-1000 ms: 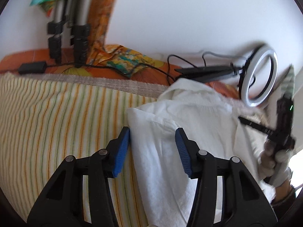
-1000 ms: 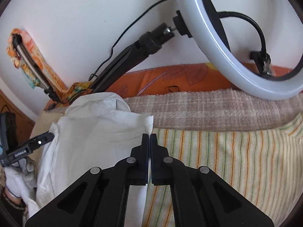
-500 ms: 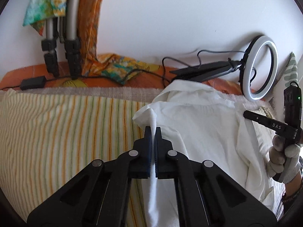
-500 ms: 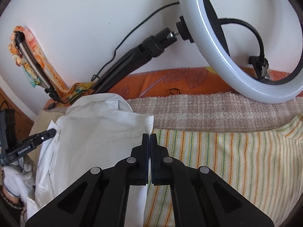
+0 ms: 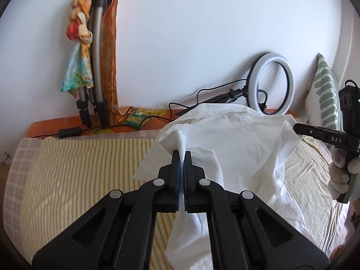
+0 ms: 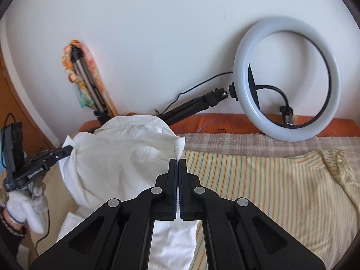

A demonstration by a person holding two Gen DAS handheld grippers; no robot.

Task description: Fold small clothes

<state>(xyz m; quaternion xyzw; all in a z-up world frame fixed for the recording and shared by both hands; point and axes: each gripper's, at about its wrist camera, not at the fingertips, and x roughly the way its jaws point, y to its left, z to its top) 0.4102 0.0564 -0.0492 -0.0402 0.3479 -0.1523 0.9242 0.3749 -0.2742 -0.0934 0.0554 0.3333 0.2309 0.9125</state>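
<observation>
A white shirt (image 5: pixel 236 144) hangs lifted above the bed, held at two corners. My left gripper (image 5: pixel 182 155) is shut on one edge of it, and the cloth runs down between the fingers. My right gripper (image 6: pixel 177 162) is shut on the other edge of the white shirt (image 6: pixel 126 157). In the left wrist view the right gripper (image 5: pixel 297 130) pinches the shirt's far right corner. In the right wrist view the left gripper (image 6: pixel 69 149) pinches its left corner. The collar is at the top, and the shirt's lower part drapes onto the bed.
The bed has a yellow striped cover (image 5: pixel 78 168) with an orange mattress edge (image 6: pixel 225 121) at the wall. A ring light (image 6: pixel 285 81) on a black stand lies at the back. A tripod (image 5: pixel 96 67) draped with patterned cloth leans on the wall. A green striped pillow (image 5: pixel 324 90) stands at the right.
My left gripper closed on the shirt's edge. Both grippers then lifted the shirt up off the bed; the right stayed shut on its edge.
</observation>
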